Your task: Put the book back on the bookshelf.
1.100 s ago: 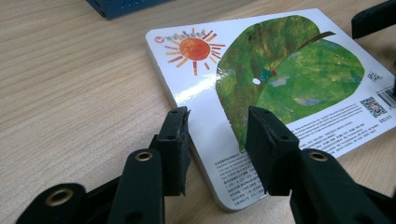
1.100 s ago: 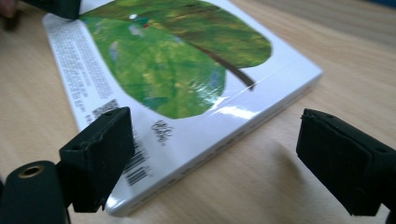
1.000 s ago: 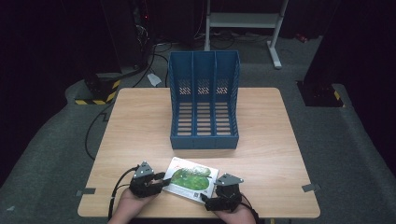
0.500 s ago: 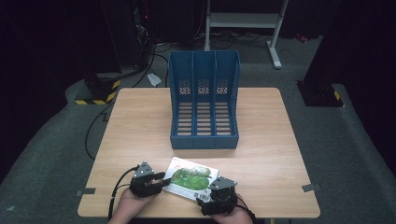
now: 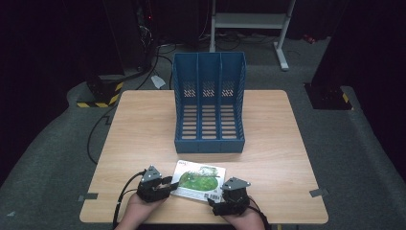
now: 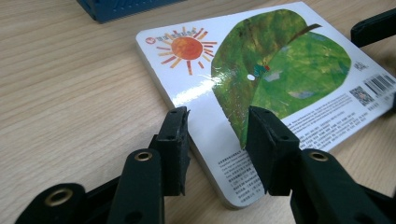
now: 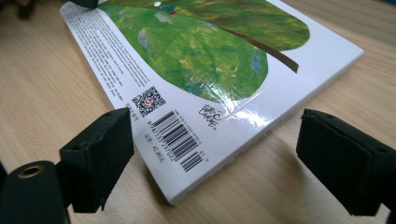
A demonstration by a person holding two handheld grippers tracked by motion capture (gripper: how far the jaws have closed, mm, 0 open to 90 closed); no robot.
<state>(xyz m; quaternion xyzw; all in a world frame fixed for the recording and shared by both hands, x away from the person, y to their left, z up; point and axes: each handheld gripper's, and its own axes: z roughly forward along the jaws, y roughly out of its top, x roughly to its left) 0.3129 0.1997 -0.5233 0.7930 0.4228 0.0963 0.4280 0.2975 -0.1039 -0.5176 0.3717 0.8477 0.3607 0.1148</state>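
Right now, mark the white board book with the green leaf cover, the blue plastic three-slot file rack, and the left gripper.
white board book with the green leaf cover [image 5: 198, 179], high view, on the cover.
blue plastic three-slot file rack [image 5: 209, 143], high view, front lip.
left gripper [image 6: 217, 135], left gripper view, between fingertips.

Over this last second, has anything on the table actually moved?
Very little. The right hand-held gripper has edged a bit leftward along the near table edge, closer to the book's barcode corner, its jaws spread around that corner without pressing. The left hand-held gripper stays with its jaws astride the book's other end. Book and blue file rack lie as before.
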